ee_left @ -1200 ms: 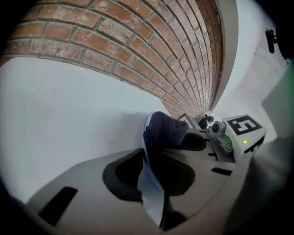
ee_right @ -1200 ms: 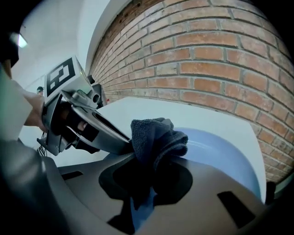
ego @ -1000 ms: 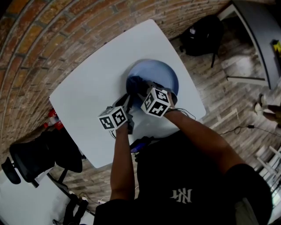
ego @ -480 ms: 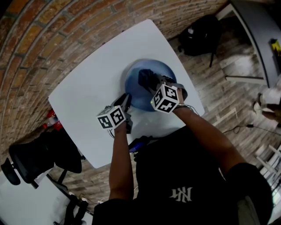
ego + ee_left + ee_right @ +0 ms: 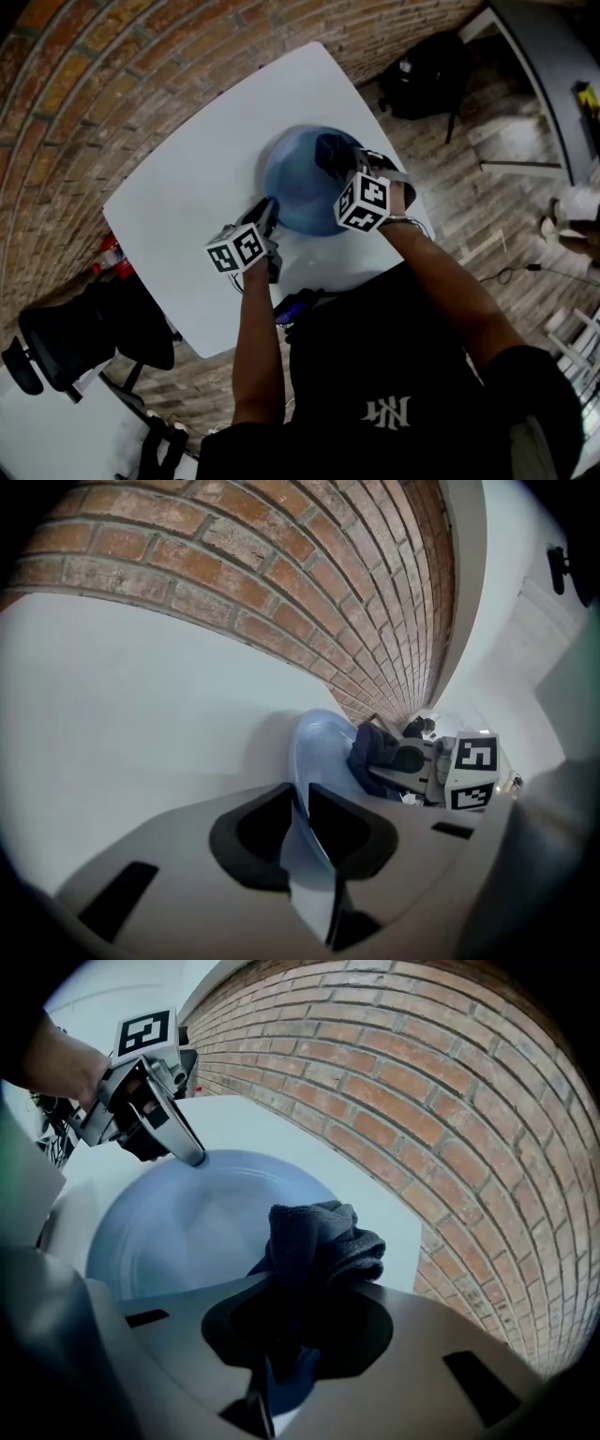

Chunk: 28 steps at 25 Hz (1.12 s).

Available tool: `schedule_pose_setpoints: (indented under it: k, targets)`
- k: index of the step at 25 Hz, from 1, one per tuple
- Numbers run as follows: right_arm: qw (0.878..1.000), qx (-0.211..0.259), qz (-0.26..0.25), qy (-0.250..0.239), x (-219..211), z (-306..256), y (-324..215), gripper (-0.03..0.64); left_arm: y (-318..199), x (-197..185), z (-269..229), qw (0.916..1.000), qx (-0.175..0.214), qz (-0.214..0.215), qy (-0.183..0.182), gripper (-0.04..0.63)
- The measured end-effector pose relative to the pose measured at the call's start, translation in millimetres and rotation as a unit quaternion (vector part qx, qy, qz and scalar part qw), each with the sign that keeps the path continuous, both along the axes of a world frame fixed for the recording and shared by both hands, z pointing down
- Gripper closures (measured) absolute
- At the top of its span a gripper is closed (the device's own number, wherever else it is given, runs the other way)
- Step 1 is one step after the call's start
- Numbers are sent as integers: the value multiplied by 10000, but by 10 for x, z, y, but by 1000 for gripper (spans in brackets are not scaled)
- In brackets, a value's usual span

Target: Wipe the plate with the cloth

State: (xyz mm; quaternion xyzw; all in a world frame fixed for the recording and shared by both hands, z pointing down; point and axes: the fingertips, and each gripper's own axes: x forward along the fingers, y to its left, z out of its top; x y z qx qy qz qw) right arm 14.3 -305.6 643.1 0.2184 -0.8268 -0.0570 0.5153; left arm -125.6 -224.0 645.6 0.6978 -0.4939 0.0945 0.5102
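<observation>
A blue plate (image 5: 298,192) lies on the white table (image 5: 187,206). My left gripper (image 5: 270,217) is shut on the plate's near-left rim; in the left gripper view the rim (image 5: 314,752) runs between the jaws of this gripper (image 5: 302,803). My right gripper (image 5: 349,165) is shut on a dark blue cloth (image 5: 332,150), pressed onto the plate's far-right part. In the right gripper view the bunched cloth (image 5: 319,1237) sticks out of that gripper (image 5: 298,1312) over the plate (image 5: 178,1227), with the left gripper (image 5: 194,1157) on the rim beyond.
A brick wall (image 5: 450,1101) runs along the table's far side. A black backpack (image 5: 429,73) sits on the wooden floor at the right. A black chair (image 5: 84,337) and a red object (image 5: 112,253) are beside the table's left corner.
My right gripper has slid the cloth across the plate from its near-left part to its far-right part. The left gripper has stayed on the rim.
</observation>
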Motion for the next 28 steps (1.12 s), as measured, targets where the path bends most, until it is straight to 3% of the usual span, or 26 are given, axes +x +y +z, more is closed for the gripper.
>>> schedule_pose_setpoints:
  k: [8,14,16,18,20,24,28]
  targets:
    - [9993,124,315,177,230,1,-168,535,-7,-19,-7,10000,-8,-37,-83,535]
    - [9972,-255,354,-600,18,-193,-94,534,-6,5,-5,10000,-25,-61,-27,535]
    - [9882,-648,486,-1298,-179,-297,10,535,-6,5,-9,10000,-25,-72,-24,535]
    - [9685,-1263,765,-2005,-387,-350,146,535,-10,4,-11,10000,-26,-82,-15,535]
    - [9526,-1721,846,-2362,-587,-363,306,535,-13,7,-12,10000,-21,-86,-7,535]
    - [9425,-2264,548,-2397,-952,-261,702,535,-14,-1,-6,9999,-29,-114,9,536]
    - [9409,-2506,664,-2178,-1000,-7,853,534,-4,7,-5,9999,-32,-113,35,538]
